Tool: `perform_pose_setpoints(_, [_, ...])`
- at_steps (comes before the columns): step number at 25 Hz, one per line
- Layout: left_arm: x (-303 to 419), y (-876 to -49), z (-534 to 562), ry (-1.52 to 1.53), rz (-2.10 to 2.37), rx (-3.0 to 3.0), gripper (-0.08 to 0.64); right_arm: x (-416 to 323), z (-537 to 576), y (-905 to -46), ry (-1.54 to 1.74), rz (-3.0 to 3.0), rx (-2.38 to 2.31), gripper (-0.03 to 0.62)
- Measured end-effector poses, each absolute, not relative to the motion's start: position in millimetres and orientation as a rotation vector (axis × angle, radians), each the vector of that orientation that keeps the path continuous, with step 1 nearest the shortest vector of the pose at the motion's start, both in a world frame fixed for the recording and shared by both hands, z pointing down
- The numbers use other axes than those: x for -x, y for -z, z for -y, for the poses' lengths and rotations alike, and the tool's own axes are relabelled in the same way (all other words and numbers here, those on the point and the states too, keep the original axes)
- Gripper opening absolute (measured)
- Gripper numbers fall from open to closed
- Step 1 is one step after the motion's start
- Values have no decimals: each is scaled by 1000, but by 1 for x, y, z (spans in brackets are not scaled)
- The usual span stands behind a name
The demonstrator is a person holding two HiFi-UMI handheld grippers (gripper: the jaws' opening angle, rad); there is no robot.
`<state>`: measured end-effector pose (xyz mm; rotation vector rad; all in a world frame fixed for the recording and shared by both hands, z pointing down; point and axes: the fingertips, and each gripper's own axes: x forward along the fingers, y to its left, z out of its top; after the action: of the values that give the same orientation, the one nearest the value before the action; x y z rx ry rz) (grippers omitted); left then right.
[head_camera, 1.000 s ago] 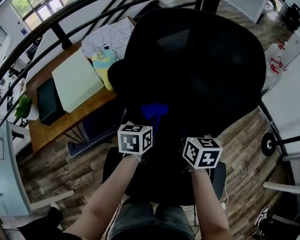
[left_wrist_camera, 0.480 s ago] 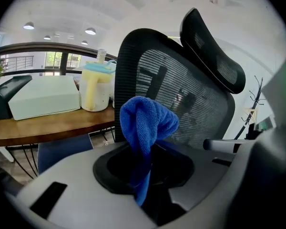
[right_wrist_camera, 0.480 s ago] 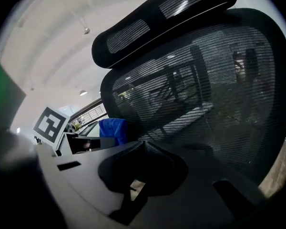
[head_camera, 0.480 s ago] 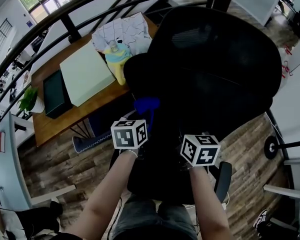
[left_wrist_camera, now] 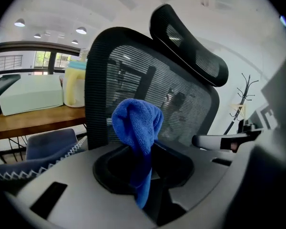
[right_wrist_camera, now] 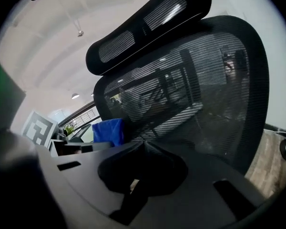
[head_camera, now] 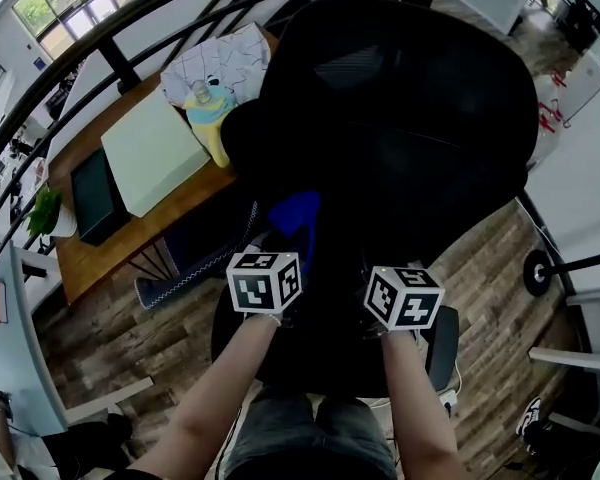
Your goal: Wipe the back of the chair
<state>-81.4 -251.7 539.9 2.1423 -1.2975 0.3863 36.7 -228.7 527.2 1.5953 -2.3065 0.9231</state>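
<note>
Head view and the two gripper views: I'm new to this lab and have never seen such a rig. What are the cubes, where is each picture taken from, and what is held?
No robot here: a person holds a hand-held gripper in each hand, and the marker cubes are part of them. The head view looks down from the person's head. The other two pictures come from cameras riding on each gripper. The left hand-held gripper is clamped on a blue cloth, in front of the black mesh chair back. The right hand-held gripper is closed and empty. A wooden desk stands beyond the chair.
</note>
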Motion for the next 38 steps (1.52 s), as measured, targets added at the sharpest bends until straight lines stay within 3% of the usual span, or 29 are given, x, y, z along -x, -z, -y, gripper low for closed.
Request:
perform_pose_setpoints(23, [-189, -594, 180, -613, 730, -2397, 101, -257, 128, -581, -1107, 1939, -2107, 31])
perform_pose_setpoints(38, [-209, -629, 199, -656, 774, -2308, 101, -282, 136, -605, -1159, 1922, -2101, 31])
